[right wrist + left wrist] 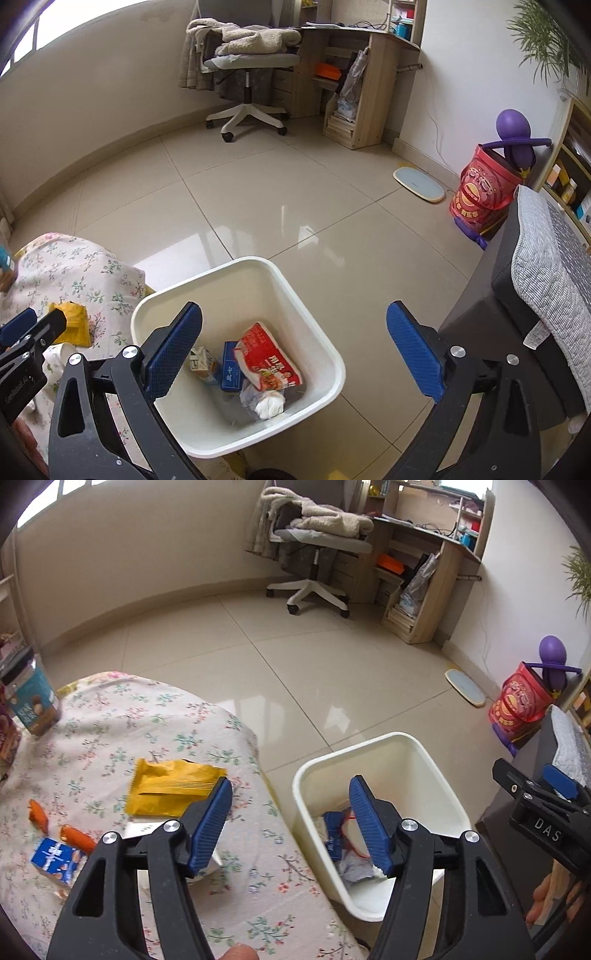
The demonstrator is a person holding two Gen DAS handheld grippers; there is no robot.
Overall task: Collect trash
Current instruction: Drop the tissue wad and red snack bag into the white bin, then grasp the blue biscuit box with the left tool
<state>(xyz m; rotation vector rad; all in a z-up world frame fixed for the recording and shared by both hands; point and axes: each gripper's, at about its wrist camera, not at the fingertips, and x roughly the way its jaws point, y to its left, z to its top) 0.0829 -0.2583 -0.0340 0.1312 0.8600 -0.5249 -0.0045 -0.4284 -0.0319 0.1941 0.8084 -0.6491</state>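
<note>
A white trash bin (325, 343) stands on the floor beside a table with a floral cloth (110, 716). It holds a red snack packet (267, 356), a blue box (231, 365), a small carton (201, 363) and crumpled tissue (267, 402). On the table lie a yellow wrapper (170, 786), two orange wrappers (38, 814) and a small blue-and-white carton (55, 856). My left gripper (291, 797) is open and empty, straddling the table edge and the bin (436, 775). My right gripper (295, 325) is open and empty above the bin.
A teal box (35, 698) stands at the table's far left. A dark seat with a grey cushion (546, 266) is right of the bin. A red bucket (480, 188), a scale (419, 184), an office chair (247, 66) and a desk (369, 74) stand farther back.
</note>
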